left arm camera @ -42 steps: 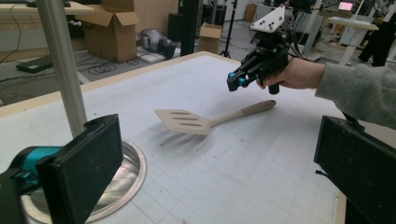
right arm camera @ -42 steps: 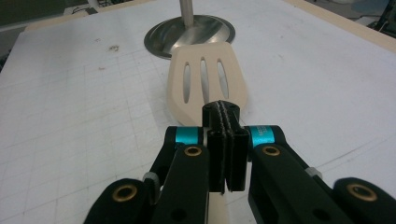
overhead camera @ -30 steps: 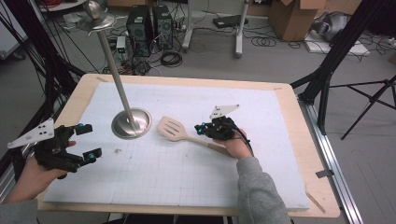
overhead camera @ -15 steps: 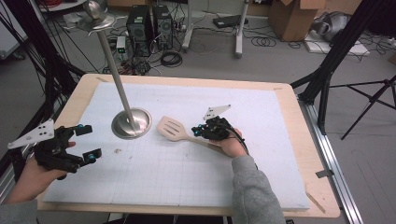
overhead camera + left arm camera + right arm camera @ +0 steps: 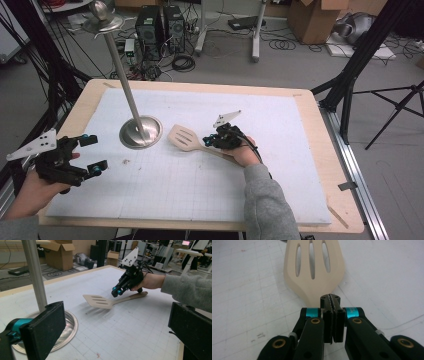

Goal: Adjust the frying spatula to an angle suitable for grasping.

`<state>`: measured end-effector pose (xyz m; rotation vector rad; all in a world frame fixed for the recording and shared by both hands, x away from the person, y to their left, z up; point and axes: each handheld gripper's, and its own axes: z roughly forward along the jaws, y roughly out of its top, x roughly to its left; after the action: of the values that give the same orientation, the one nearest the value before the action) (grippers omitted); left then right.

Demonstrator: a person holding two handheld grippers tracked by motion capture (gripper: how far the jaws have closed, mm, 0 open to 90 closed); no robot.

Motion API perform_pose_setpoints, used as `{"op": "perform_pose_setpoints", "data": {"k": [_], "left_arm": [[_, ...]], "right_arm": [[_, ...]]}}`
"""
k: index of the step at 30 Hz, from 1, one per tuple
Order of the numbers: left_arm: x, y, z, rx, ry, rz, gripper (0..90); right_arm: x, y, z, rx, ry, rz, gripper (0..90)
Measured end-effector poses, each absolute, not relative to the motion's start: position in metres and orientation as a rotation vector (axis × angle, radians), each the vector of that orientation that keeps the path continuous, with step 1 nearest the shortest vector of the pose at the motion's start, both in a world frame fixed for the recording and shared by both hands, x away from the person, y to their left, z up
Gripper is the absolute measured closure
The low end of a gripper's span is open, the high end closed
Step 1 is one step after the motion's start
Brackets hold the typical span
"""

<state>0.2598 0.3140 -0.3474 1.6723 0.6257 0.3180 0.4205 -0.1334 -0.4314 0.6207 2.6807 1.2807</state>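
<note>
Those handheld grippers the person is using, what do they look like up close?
Each is a black jointed frame with teal collars and brass-coloured pivot pins. The left gripper has broad, flat black fingers and a pale three-cornered plate on top. The right gripper carries the same plate, and a black cable trails from it. The person wears a grey sleeve.

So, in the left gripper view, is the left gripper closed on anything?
No, the left gripper is open, its two black jaws standing wide apart over the table with nothing between them.

Black tongs with teal collars, brass screws, grey three-cornered top plates; the person wears grey sleeves.
</note>
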Motion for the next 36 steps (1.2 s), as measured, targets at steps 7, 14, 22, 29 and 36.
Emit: {"op": "perform_pose_setpoints", "data": {"k": [7, 14, 22, 29, 36], "left_arm": [[0.26, 0.314, -0.348, 1.676, 0.628, 0.315, 1.8], [0.26, 0.314, -0.349, 1.677, 0.631, 0.316, 1.8], [0.26, 0.315, -0.35, 1.678, 0.634, 0.316, 1.8], [0.26, 0.316, -0.351, 1.678, 0.639, 0.314, 1.8], [0.259, 0.321, -0.349, 1.661, 0.644, 0.322, 1.8]], "right_arm": [[0.423, -0.129, -0.433, 0.607, 2.708, 1.25, 90.0], [0.425, -0.124, -0.433, 0.587, 2.738, 1.192, 90.0], [0.426, -0.121, -0.436, 0.591, 2.757, 1.147, 90.0], [0.424, -0.121, -0.435, 0.6, 2.763, 1.141, 90.0], [0.419, -0.12, -0.434, 0.56, 2.79, 1.123, 90.0]]}}
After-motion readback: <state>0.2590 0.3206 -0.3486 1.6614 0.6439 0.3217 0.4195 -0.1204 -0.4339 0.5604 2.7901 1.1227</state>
